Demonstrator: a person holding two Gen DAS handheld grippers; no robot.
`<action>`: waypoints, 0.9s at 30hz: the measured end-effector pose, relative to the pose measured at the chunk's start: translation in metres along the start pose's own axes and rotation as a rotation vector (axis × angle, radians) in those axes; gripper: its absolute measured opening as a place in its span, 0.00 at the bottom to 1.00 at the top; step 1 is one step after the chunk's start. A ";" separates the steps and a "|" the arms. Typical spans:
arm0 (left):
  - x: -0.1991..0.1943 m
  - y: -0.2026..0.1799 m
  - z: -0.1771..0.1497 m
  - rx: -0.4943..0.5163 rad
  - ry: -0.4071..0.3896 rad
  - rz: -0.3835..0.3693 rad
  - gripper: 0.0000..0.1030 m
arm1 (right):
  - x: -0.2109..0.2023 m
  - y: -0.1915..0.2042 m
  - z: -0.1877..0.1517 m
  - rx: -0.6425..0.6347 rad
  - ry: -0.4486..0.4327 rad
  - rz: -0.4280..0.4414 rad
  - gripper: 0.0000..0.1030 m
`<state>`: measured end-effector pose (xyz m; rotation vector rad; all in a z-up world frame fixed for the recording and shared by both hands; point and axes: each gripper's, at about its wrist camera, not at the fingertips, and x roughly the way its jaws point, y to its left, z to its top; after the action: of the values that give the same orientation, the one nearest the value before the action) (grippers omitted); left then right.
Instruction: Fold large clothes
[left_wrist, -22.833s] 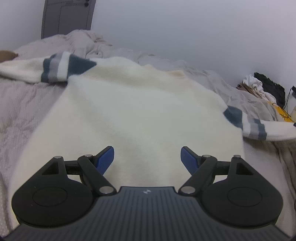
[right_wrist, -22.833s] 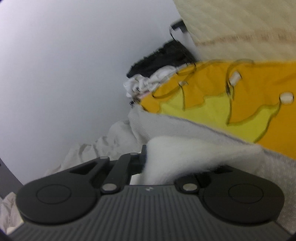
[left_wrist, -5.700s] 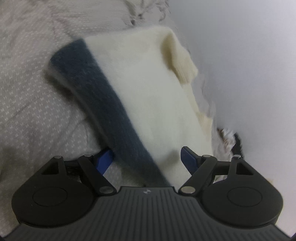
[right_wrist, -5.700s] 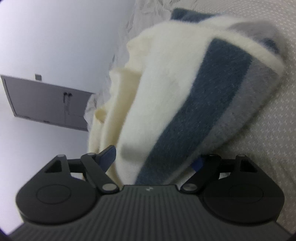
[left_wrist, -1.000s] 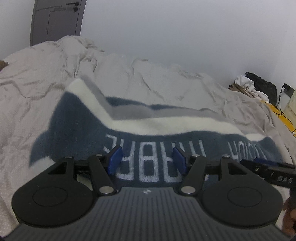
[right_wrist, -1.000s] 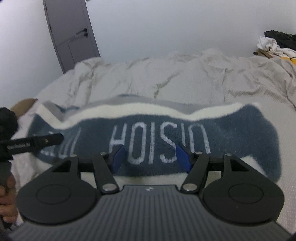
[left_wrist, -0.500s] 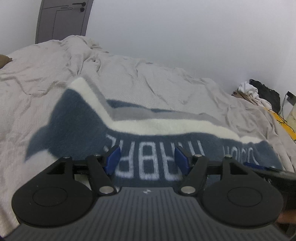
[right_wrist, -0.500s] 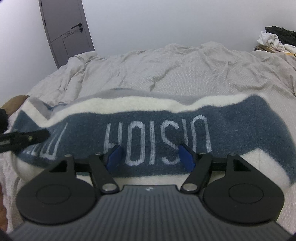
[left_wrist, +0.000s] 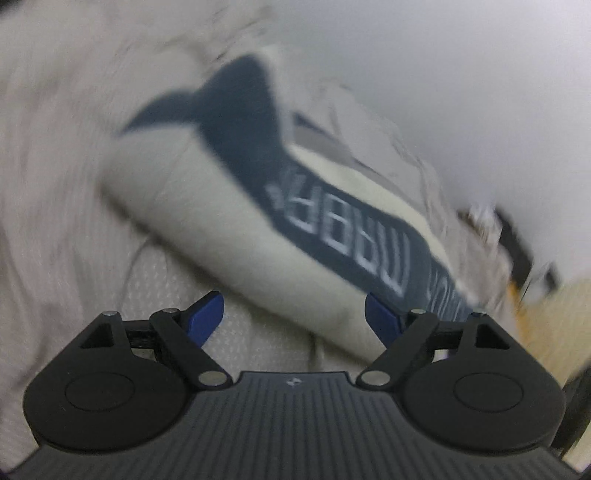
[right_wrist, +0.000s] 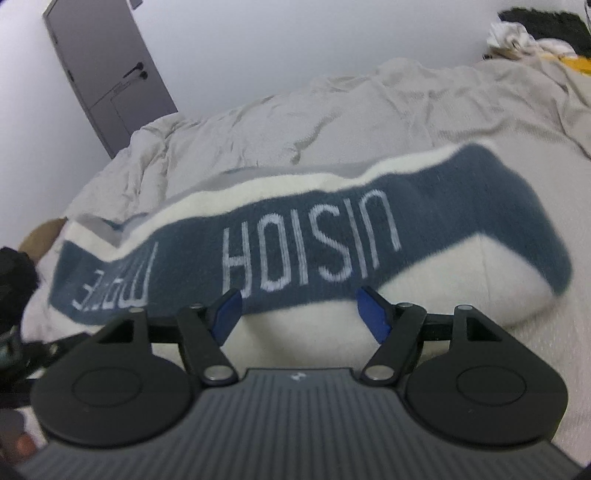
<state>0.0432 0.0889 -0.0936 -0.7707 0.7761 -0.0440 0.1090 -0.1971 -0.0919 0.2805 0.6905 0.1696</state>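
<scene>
The folded cream sweater (left_wrist: 236, 229) with a dark blue lettered band (left_wrist: 332, 229) lies on the bed. In the blurred, tilted left wrist view my left gripper (left_wrist: 293, 317) hovers just short of its near folded edge, jaws opening wide, nothing between the blue pads (left_wrist: 205, 317). In the right wrist view the same sweater (right_wrist: 443, 291) shows its blue band (right_wrist: 314, 251) with white letters. My right gripper (right_wrist: 297, 312) stands open at the sweater's near edge, its pads apart and pressing on nothing.
A crumpled beige bedcover (right_wrist: 369, 122) spreads all around the sweater. A grey door (right_wrist: 107, 74) stands at the back left. A pile of clothes (right_wrist: 535, 29) lies at the far right. The other gripper's handle and a hand (right_wrist: 18, 325) show at the left edge.
My left gripper has rolled and dropped toward the bed, its jaws wider, so the sweater now runs diagonally in its view. The right gripper barely moved, tilting slightly.
</scene>
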 end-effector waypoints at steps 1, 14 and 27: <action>0.004 0.008 0.003 -0.064 0.008 -0.023 0.84 | -0.001 -0.002 -0.002 0.014 0.003 0.006 0.69; 0.024 0.041 0.026 -0.274 -0.093 -0.077 0.67 | -0.005 0.006 -0.028 0.250 0.110 0.219 0.82; 0.008 0.021 0.024 -0.162 -0.178 -0.039 0.46 | 0.050 -0.023 -0.045 0.674 0.174 0.358 1.00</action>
<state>0.0600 0.1168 -0.1011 -0.9299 0.6002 0.0528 0.1196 -0.1982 -0.1623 1.0480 0.8536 0.3023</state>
